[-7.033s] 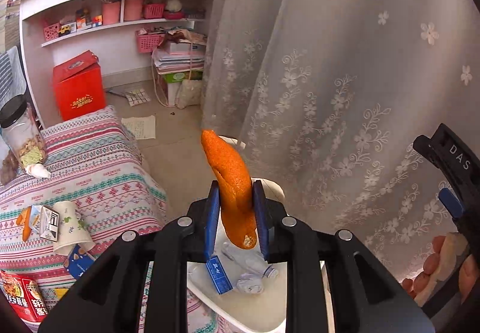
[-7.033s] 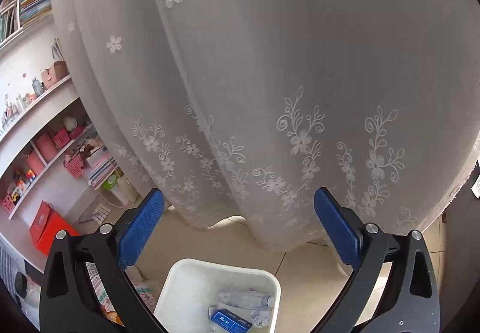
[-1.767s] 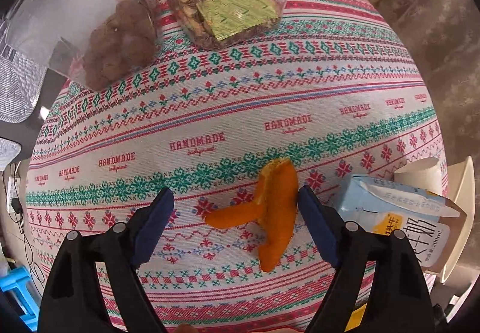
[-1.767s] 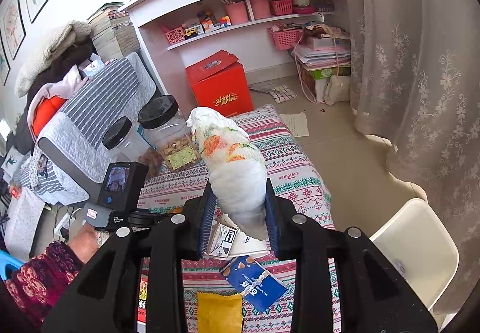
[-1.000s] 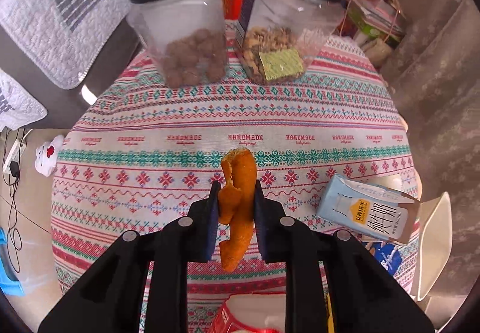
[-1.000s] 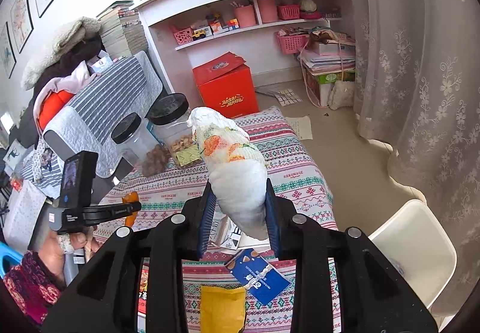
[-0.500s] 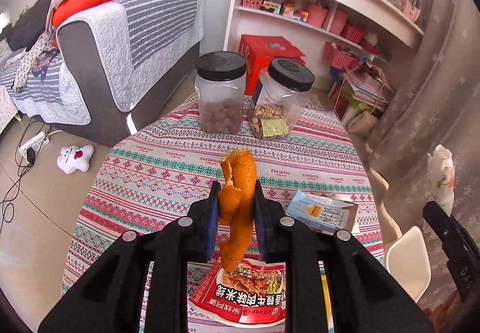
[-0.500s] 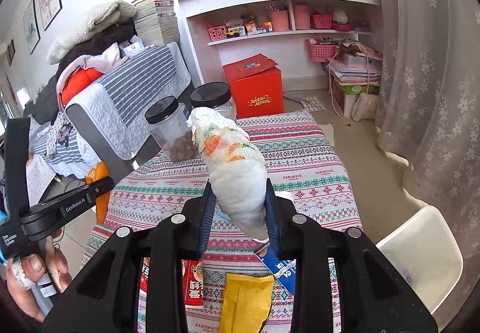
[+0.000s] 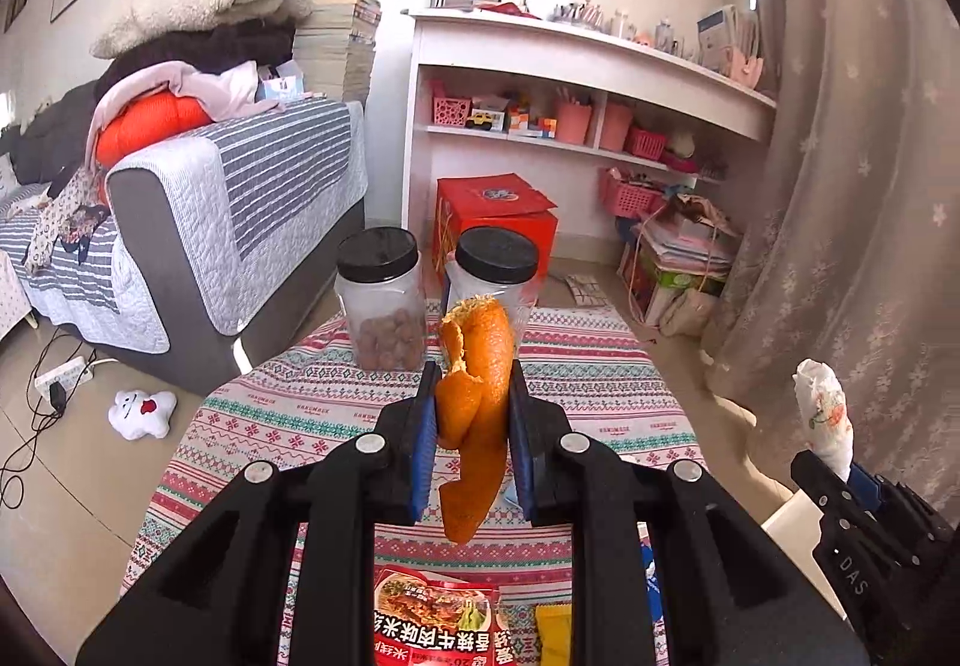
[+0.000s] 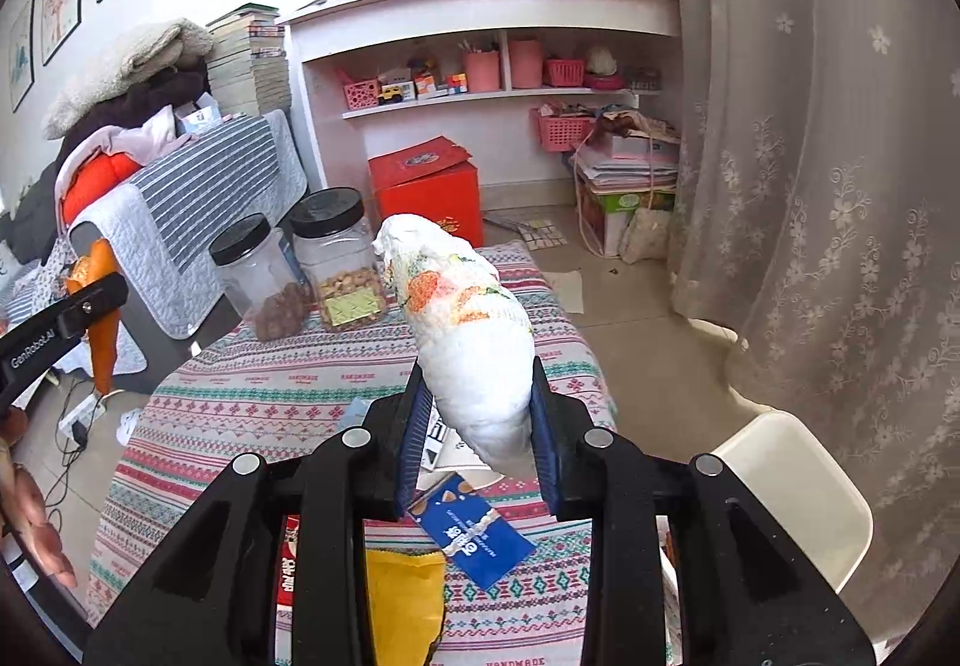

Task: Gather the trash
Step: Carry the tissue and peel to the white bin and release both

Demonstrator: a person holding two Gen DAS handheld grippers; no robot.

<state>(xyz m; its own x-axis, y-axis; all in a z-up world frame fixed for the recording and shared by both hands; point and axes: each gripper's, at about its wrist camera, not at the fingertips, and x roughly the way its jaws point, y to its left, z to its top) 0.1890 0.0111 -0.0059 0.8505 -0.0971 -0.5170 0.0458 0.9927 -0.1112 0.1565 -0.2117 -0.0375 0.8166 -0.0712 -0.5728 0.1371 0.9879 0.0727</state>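
My left gripper (image 9: 471,426) is shut on a strip of orange peel (image 9: 474,402), held up above the round table with the patterned cloth (image 9: 288,414). My right gripper (image 10: 477,420) is shut on a crumpled white paper cup (image 10: 468,330) with an orange print. The cup (image 9: 822,414) also shows at the right edge of the left wrist view, and the peel (image 10: 99,306) at the left edge of the right wrist view. A white bin (image 10: 792,480) stands on the floor to the right of the table.
Two black-lidded clear jars (image 9: 384,300) (image 10: 339,258) stand at the table's far side. A red snack packet (image 9: 438,618), a yellow packet (image 10: 402,600) and a blue wrapper (image 10: 468,534) lie near its front. A sofa (image 9: 228,222), a shelf unit and a curtain (image 10: 840,186) surround the table.
My left gripper has risen and tilted up from the table with the peel in it, so the room comes into view. The right gripper has drifted slightly, still holding the cup.
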